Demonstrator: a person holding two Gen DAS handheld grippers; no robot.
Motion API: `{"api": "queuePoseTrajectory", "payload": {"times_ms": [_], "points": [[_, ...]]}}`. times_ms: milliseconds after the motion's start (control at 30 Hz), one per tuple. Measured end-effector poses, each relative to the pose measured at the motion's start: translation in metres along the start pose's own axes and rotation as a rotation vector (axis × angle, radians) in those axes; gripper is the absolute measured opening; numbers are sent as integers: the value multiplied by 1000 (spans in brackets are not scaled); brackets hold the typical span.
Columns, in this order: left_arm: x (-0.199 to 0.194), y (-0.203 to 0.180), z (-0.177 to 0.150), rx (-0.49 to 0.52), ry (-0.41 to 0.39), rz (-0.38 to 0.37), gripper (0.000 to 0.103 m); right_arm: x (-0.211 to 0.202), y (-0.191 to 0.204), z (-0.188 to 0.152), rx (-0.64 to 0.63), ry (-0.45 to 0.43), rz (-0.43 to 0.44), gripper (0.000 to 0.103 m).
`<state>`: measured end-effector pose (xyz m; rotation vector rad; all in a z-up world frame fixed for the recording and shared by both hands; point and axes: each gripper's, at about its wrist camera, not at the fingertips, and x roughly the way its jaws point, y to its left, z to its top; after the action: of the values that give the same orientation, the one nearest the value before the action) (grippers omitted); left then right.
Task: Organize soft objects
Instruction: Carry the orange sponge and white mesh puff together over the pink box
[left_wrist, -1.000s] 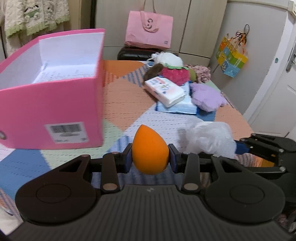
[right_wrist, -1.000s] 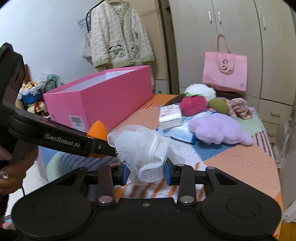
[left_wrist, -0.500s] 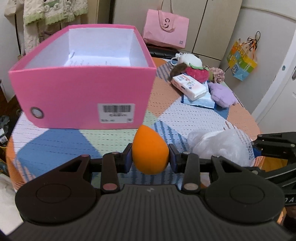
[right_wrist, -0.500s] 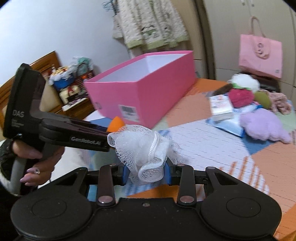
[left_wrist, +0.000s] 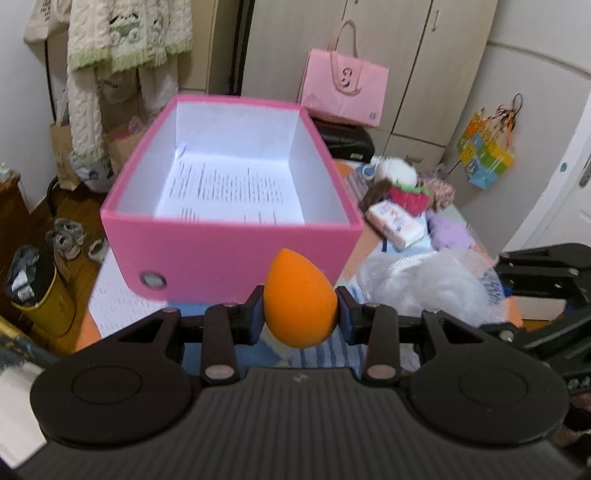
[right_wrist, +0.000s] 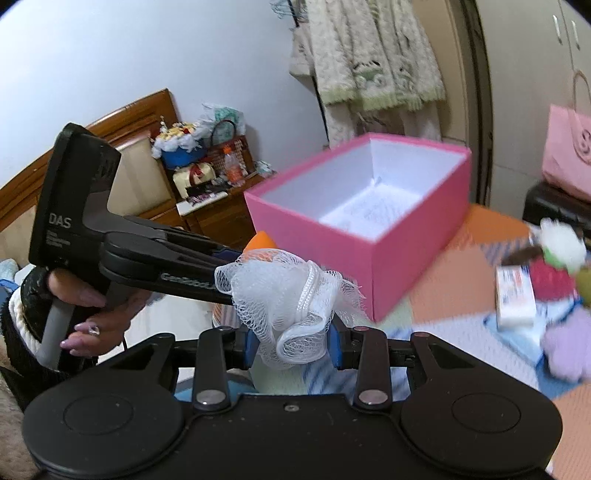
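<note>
Patchwork surface (left_wrist: 373, 240): pink box (left_wrist: 236, 254) holds 0 soft items; 2 in transit, left claw (left_wrist: 300, 317) clamped on orange sponge (left_wrist: 299, 295), right claw (right_wrist: 291, 341) on mesh pouf (right_wrist: 288, 295); pile (left_wrist: 406, 206) remains at far edge.

The left gripper (left_wrist: 300, 320) clamped an orange egg-shaped sponge (left_wrist: 299, 300) in front of an open pink box (left_wrist: 229, 251) (printed paper lining its floor), with a white mesh bath pouf (left_wrist: 424, 284) just beside it.

box (left_wrist: 229, 254) on table (left_wrist: 122, 306), paper (left_wrist: 236, 188) in it | sponge (left_wrist: 300, 300) before box | pouf (left_wrist: 424, 284) right of sponge
</note>
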<state>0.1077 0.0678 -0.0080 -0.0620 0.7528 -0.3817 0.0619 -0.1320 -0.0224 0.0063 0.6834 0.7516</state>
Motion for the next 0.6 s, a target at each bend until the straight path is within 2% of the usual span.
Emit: {"api": "queuePoseTrajectory", "payload": {"times_ms": [233, 400, 467, 600], "points": [[0, 11, 34, 48, -21, -29, 38, 7, -7, 33, -54, -64, -17, 42], [22, 18, 57, 73, 33, -90, 38, 26, -25, 49, -29, -72, -8, 42], [31, 20, 68, 90, 21, -79, 38, 34, -29, 57, -48, -67, -26, 42], [52, 32, 92, 51, 18, -88, 38, 47, -41, 75, -84, -68, -57, 43]]}}
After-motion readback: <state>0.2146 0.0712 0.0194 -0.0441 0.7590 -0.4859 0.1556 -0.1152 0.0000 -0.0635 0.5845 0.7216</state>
